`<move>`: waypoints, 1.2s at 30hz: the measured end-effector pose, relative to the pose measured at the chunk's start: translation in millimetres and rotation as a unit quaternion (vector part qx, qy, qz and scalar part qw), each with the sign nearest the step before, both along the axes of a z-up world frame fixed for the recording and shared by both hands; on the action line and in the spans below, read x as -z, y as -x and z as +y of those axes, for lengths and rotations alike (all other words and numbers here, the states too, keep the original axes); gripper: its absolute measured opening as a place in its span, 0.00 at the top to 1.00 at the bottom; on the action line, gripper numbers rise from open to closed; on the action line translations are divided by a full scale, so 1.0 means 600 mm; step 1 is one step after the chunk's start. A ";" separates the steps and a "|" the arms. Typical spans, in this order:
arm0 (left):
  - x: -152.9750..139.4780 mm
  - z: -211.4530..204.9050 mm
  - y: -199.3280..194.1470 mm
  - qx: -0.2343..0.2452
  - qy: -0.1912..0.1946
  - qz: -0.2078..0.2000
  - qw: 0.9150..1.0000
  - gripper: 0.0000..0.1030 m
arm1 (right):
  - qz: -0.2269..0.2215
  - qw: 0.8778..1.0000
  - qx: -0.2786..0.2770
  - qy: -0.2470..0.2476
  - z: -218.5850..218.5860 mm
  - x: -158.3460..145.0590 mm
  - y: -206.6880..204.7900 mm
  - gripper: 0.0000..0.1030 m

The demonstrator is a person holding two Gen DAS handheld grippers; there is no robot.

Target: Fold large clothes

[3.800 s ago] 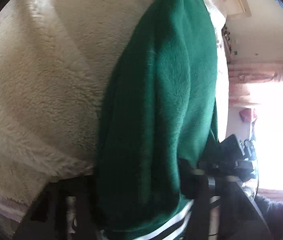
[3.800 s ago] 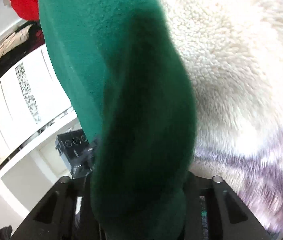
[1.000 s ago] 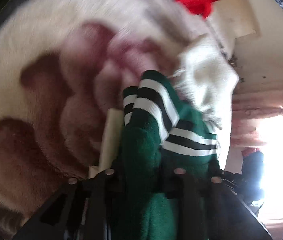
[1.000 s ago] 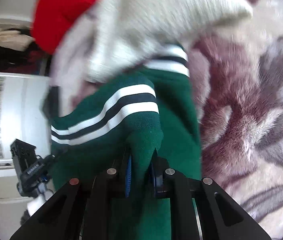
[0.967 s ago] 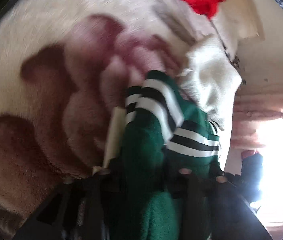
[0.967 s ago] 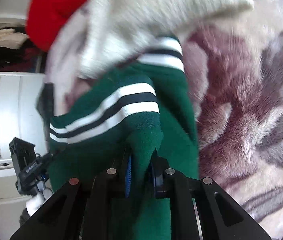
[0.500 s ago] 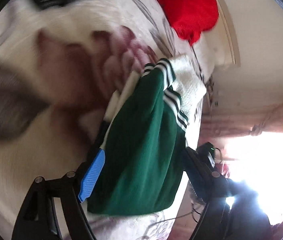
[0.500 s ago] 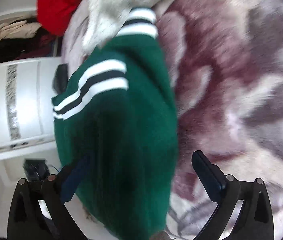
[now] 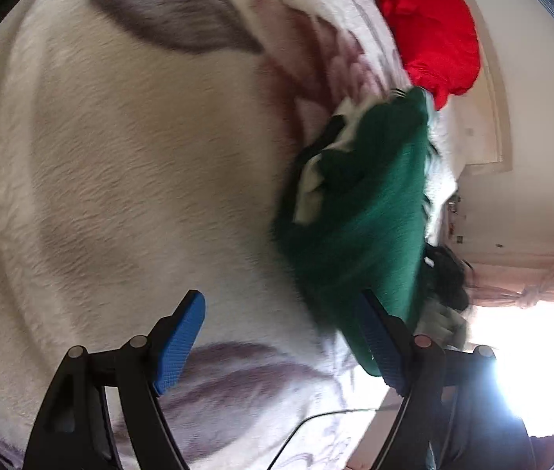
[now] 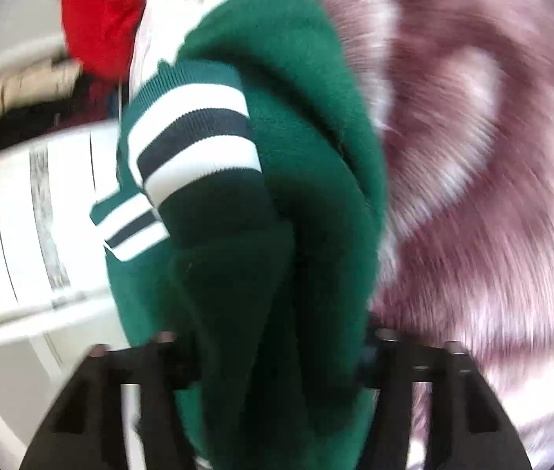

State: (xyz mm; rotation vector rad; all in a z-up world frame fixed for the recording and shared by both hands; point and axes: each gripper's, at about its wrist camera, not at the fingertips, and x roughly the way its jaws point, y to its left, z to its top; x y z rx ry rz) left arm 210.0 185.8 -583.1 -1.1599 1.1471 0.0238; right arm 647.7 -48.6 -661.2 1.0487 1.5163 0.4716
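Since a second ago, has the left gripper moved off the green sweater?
Yes. The left gripper stands open over the blanket; the green sweater, then between its fingers, now lies off to its right below the red garment.

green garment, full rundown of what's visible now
The green garment is a thick fleecy knit with white-and-dark striped ribbed cuffs and a cream lining showing at its edges. It lies bunched on the plush patterned blanket, just below a red garment. A thick fold sits between the right gripper jaws, which have just been closing; blur hides the pads. The left gripper is open beside it, clear of the cloth.
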 end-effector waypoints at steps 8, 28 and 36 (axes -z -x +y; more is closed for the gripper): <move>0.007 0.022 0.002 0.063 -0.132 0.080 0.986 0.25 | 0.123 0.951 0.279 -0.052 -0.055 -0.027 0.360 0.65; 0.075 0.031 -0.003 0.094 -0.194 0.045 0.976 0.00 | 0.068 0.987 0.087 0.119 -0.125 -0.204 0.451 0.22; 0.018 0.031 -0.060 0.098 -0.254 0.094 0.957 0.00 | -0.014 0.974 -0.111 0.198 -0.048 -0.132 0.304 0.90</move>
